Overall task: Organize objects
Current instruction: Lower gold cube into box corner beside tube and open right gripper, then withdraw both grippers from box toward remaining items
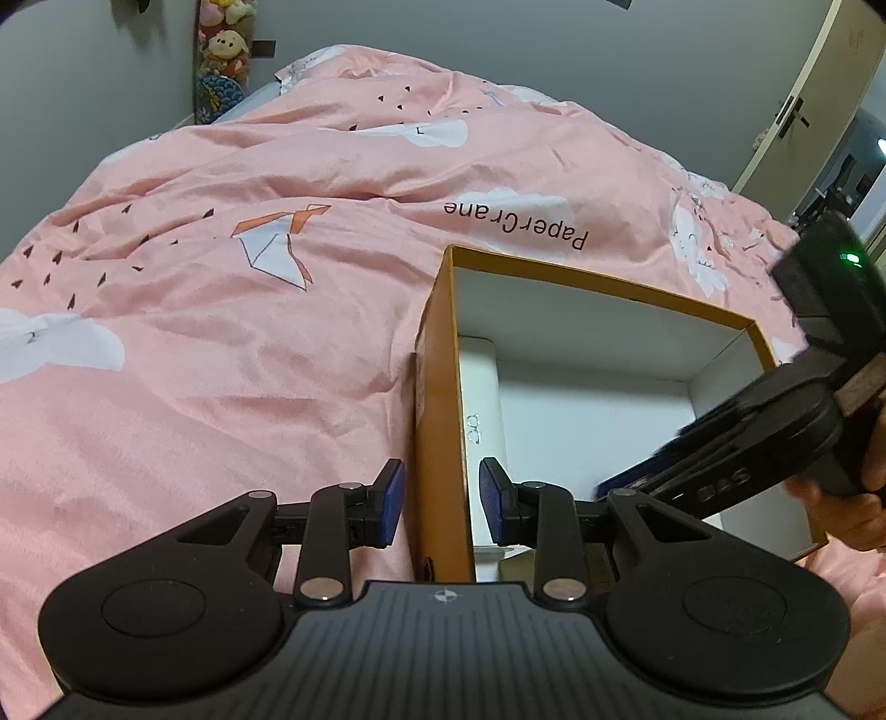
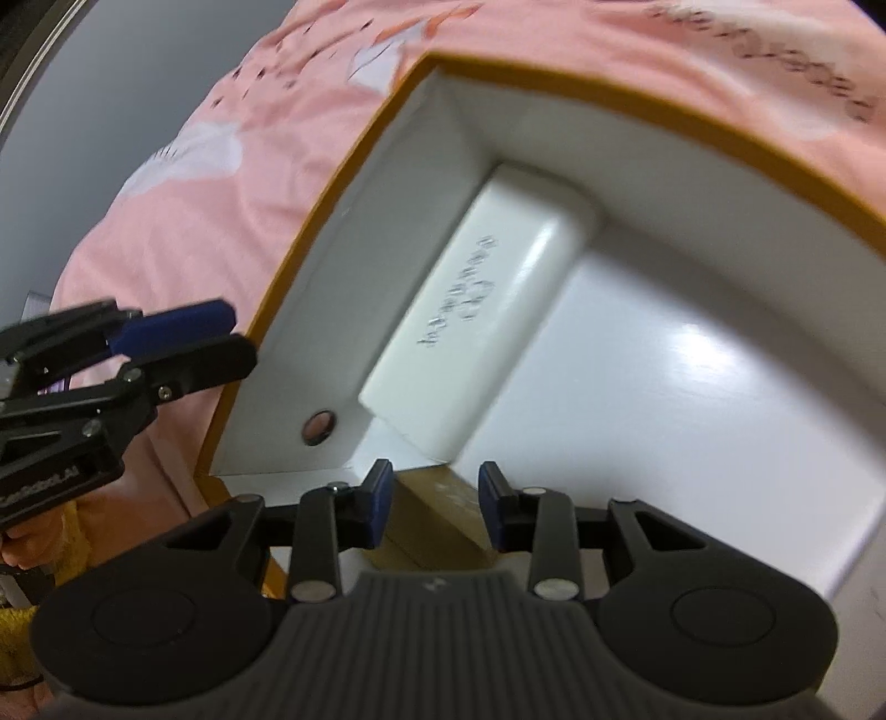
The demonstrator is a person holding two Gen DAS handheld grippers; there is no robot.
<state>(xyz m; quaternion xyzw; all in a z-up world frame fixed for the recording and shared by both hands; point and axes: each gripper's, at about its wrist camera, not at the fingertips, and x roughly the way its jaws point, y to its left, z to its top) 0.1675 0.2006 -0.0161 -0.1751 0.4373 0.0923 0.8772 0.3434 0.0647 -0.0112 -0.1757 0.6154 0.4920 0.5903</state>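
Observation:
An open orange box (image 1: 437, 399) with a white inside lies on the pink duvet. A white case (image 2: 470, 327) with faint lettering lies inside along its left wall; it also shows in the left wrist view (image 1: 482, 399). My left gripper (image 1: 441, 501) straddles the box's left wall, one pad each side, with small gaps. My right gripper (image 2: 436, 509) reaches into the box and has a tan block (image 2: 437, 515) between its pads. The right gripper shows in the left wrist view (image 1: 720, 459) and the left gripper in the right wrist view (image 2: 166, 343).
The pink duvet (image 1: 221, 332) with crane prints covers the bed around the box. Plush toys (image 1: 227, 50) hang on the grey wall at the back left. A door (image 1: 803, 111) stands at the back right.

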